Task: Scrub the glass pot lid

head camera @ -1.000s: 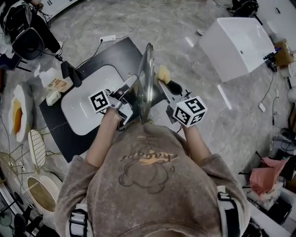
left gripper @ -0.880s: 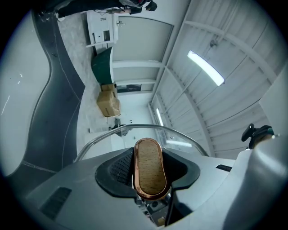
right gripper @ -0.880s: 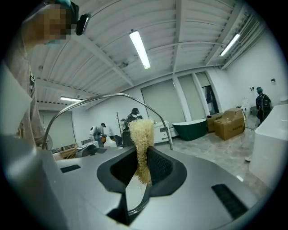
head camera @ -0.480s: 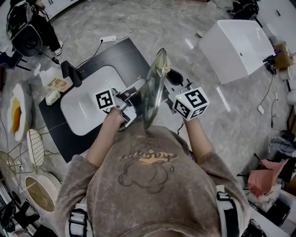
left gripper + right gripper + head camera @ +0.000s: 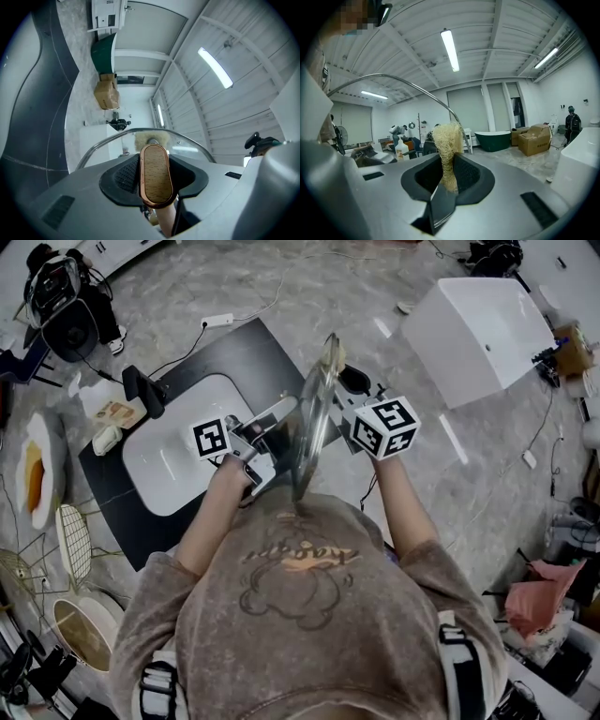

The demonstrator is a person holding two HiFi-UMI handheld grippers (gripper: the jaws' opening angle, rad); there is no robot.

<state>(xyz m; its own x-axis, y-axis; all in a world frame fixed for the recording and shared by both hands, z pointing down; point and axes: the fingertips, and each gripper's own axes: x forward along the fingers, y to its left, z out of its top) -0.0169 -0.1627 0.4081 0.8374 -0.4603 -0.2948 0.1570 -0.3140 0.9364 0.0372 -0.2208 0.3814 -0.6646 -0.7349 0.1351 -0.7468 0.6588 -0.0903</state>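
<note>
Clamped between the jaws of the left claw (image 5: 151, 180): the wooden knob (image 5: 155, 174) of the glass lid (image 5: 313, 423), held up on edge just ahead of the jaw tips, with a white sink (image 5: 164, 460) off to that claw's left. Pinched tight in the right claw (image 5: 449, 176): a straw-coloured fibre scrubber (image 5: 446, 138), sticking out past the jaw tips at the lid's other face, opposite the left claw.

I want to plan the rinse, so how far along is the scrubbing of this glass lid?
Done: the left tongs grip the lid by its wooden knob, holding it on edge. In hand: the right tongs hold a fibre scrubber at the lid's underside near its rim. Left: the rest of the glass; its cleanliness can't be judged.
</note>
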